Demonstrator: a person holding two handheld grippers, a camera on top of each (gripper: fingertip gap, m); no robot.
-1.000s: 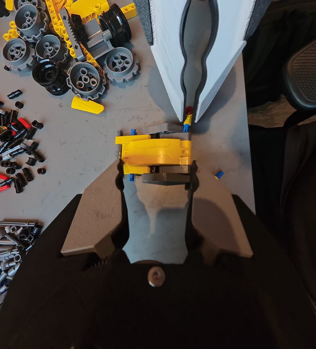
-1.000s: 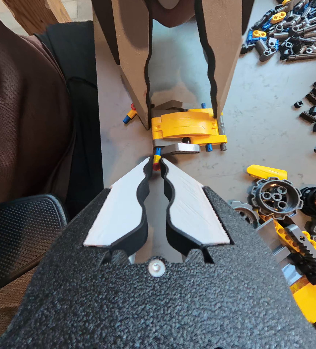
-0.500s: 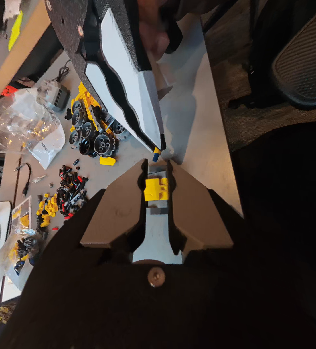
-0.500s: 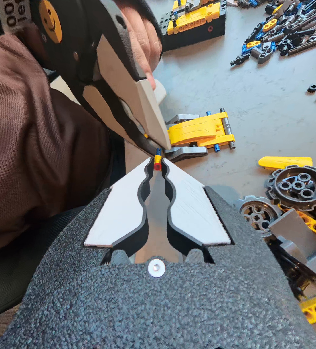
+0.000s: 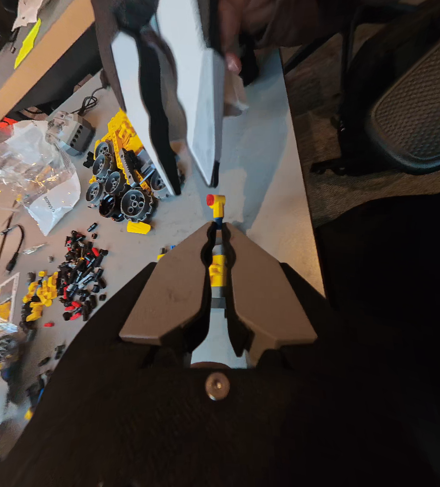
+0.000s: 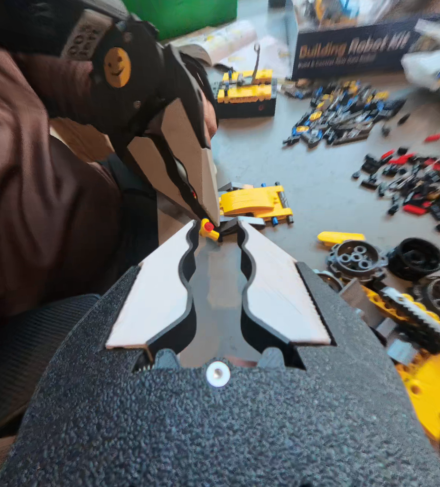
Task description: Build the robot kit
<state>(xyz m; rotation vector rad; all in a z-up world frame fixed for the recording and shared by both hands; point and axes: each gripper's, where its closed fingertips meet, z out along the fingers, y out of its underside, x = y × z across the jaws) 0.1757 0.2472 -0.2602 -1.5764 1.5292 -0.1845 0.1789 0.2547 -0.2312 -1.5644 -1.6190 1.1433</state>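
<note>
A grey table (image 5: 263,168) is covered with loose building parts. In the left wrist view, a heap of small black, red and yellow pins (image 5: 74,279) is seen to the left, a clear plastic bag (image 5: 21,163) lies beyond it, and a partly built yellow chassis with grey toothed wheels (image 5: 120,174) sits ahead on the left. A single yellow curved panel (image 5: 138,227) lies just beside the wheels. A mesh office chair (image 5: 408,110) stands off the table edge at the right.

The left gripper (image 5: 218,226) is pointed forward over the table near its right edge. Its brown fingers (image 5: 179,274) are closed narrowly on the blue stem of a small yellow connector with a red pin (image 5: 216,204), which projects beyond the fingertips. A yellow and grey assembly (image 6: 255,204) lies on the table beneath this gripper and is mostly hidden by its fingers in the left wrist view.

The right gripper (image 6: 216,226) is held opposite, tilted down toward the connector. Its white fingers (image 6: 155,297) are spread apart and nothing is gripped between them. The connector sits just beyond the left white fingertip; contact cannot be determined.

In the right wrist view, a black tray holding yellow beams (image 6: 245,92) and a dark printed box (image 6: 350,52) stand at the far side, blurred.
</note>
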